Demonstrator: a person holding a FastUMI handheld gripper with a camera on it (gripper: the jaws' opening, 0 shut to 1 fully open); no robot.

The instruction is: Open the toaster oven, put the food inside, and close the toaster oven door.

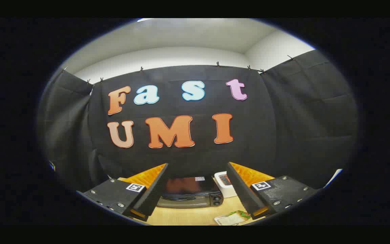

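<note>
My hand-held gripper (196, 189) spread wide and empty, held up off the tabletop (195, 215).

Its two fingers stand well apart and touch nothing — between them, and beyond their tips, I see the toaster oven (190, 196) sitting on the far side of the wooden tabletop with its dark glass door shut and two round knobs at its right end. A small pale sticker sits near the oven's top right corner, too small for me to read. Just right of the oven stands a white box-shaped appliance (224, 184), partly hidden by my right finger. Nearer to me, close by the right finger, the food (234, 218) lies on the tabletop — something flat and pale with green at its edge, its kind unclear. Each finger carries a small square black-and-white marker.
</note>
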